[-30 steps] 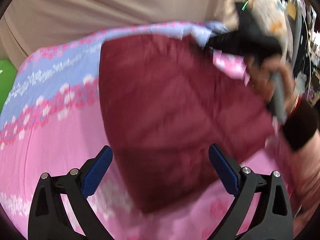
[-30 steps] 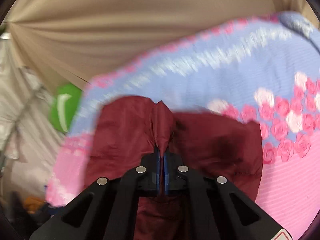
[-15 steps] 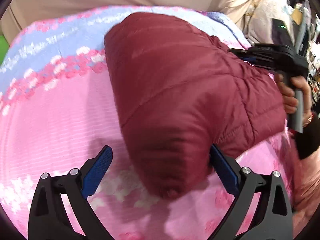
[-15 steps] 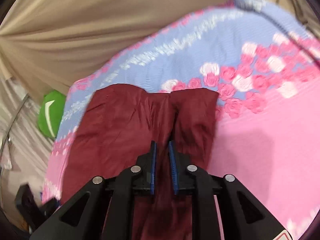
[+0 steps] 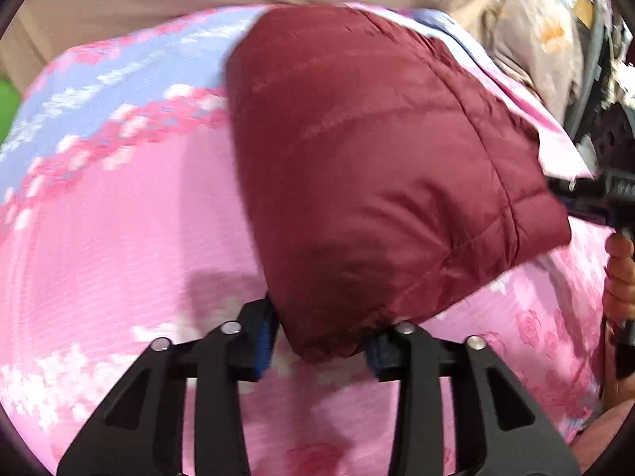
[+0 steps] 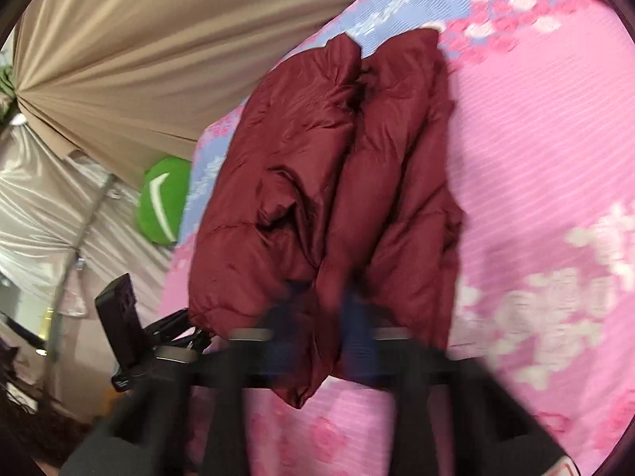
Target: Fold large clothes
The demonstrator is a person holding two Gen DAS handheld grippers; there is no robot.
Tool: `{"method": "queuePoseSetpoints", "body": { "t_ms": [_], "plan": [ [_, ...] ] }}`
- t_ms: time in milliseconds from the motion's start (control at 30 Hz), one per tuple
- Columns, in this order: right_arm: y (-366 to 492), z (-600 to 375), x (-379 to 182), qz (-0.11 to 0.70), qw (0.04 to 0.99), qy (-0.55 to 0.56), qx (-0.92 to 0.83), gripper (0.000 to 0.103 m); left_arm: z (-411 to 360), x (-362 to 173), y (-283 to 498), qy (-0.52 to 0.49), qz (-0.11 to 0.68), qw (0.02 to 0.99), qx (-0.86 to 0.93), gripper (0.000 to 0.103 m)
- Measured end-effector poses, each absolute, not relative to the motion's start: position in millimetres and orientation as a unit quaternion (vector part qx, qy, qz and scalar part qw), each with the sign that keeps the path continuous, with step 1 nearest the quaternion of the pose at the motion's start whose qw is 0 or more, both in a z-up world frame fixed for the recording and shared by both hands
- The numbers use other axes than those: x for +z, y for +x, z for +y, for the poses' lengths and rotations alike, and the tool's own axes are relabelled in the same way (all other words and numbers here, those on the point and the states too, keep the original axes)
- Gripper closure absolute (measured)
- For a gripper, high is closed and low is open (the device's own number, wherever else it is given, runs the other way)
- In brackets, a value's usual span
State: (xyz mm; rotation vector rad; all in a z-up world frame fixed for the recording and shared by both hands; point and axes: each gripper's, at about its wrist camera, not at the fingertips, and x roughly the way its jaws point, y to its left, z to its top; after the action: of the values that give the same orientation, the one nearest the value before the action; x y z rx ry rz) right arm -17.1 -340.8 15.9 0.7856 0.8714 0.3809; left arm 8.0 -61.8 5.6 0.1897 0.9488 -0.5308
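A maroon quilted puffer jacket lies bunched and folded on the pink and lilac flowered bedspread. My left gripper has its blue pads pressed against the near corner of the jacket, one on each side. In the right wrist view the jacket runs away from me in two long folds. My right gripper is blurred; its jaws stand slightly apart with a fold of the jacket between them. The right gripper also shows at the right edge of the left wrist view.
A beige curtain hangs behind the bed. A green cushion lies at the bed's far edge. The left gripper's body shows at the left of the right wrist view. Pale clothes are piled beyond the bed.
The jacket came down from being held spread out and now lies bunched on the bed. My left jaws closed in onto its corner. My right jaws opened slightly and pulled back.
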Motion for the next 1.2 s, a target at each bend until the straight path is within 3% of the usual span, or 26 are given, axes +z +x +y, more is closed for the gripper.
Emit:
{"method": "queuePoseSetpoints", "body": {
  "t_ms": [167,367,467,533,567,600,633,800,933,1067,1200],
  "plan": [
    [-30,-317,36,0.374,0.853,0.32,0.172,0.102,-33,9,2,0.072,0.45,0.864,-0.214,0.08],
    [-23,-324,-14,0.432,0.821,0.349,0.135,0.103,-35,8,-9,0.079,0.467,0.848,-0.239,0.075],
    [-29,-332,3,0.424,0.829,0.337,0.142,0.099,-17,36,-15,0.054,0.458,0.848,-0.263,0.074],
    [-33,-342,21,0.398,0.84,0.34,0.141,0.091,-10,62,-16,0.048,0.44,0.856,-0.266,0.072],
    [-35,-353,34,0.378,0.848,0.343,0.139,0.091,-11,71,-15,0.044,0.434,0.859,-0.269,0.067],
    [-33,-366,44,0.361,0.854,0.349,0.135,0.091,-12,84,-13,0.035,0.415,0.865,-0.279,0.052],
    [-29,-373,50,0.353,0.858,0.35,0.127,0.091,-16,94,-10,0.032,0.398,0.871,-0.285,0.046],
    [37,-397,59,0.37,0.88,0.293,0.04,0.091,-59,125,42,0.018,0.344,0.893,-0.29,0.044],
    [105,-385,31,0.415,0.86,0.288,0.07,0.102,-105,103,90,0.009,0.364,0.881,-0.302,0.044],
    [146,-347,26,0.416,0.857,0.271,0.136,0.101,-151,69,104,0.031,0.388,0.864,-0.318,0.044],
    [184,-332,-3,0.444,0.849,0.253,0.136,0.103,-175,45,102,0.077,0.362,0.888,-0.272,0.041]
  ]
}}
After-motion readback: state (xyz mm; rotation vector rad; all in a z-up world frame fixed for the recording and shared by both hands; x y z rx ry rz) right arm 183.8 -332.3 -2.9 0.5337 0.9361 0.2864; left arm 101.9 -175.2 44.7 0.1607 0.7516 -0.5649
